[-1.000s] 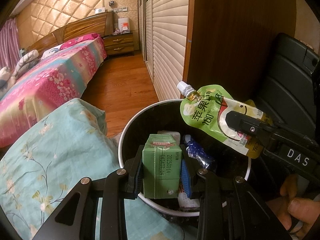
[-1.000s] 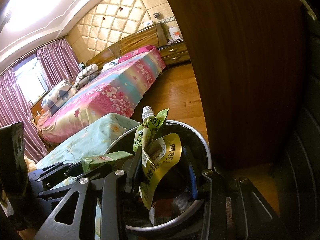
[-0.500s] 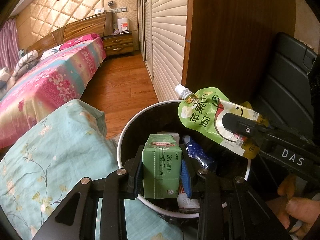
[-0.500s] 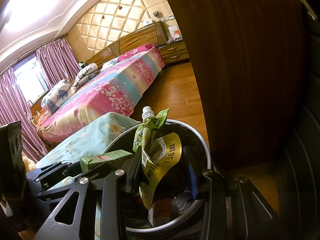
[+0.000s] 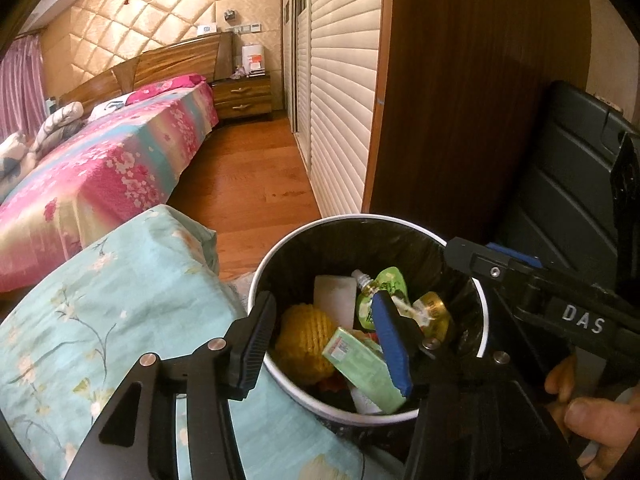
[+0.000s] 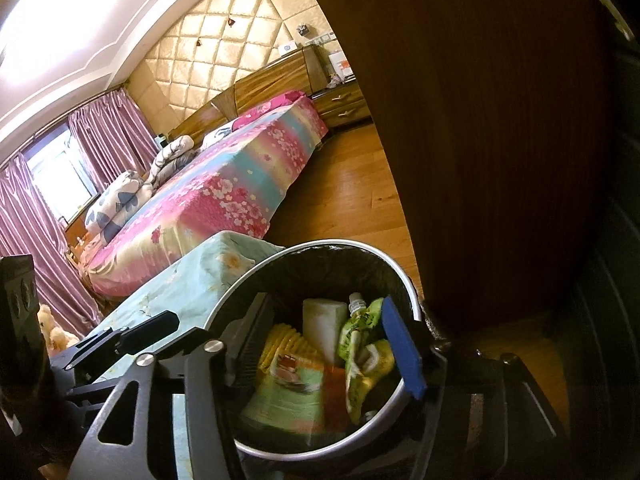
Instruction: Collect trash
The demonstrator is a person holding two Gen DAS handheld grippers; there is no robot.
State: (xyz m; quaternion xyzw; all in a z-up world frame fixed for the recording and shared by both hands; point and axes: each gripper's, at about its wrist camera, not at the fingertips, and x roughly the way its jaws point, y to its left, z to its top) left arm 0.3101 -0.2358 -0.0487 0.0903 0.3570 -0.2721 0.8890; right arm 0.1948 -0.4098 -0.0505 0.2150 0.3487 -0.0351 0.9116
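Both grippers are hovering over the round white waste bin with a black liner point(image 5: 482, 316). The left gripper point(image 5: 328, 340) is spreading its jaws, nothing pinched between them, and the green rectangular drink carton point(image 5: 362, 364) is lying tilted inside the bin beside a yellow knitted ball point(image 5: 304, 340). The right gripper point(image 6: 328, 344) is widening too, jaws bare, and the green spouted juice pouch point(image 6: 360, 320) is resting crumpled among the rubbish, next to a white block point(image 6: 322, 320). A hand point(image 5: 592, 420) is gripping the right tool's handle.
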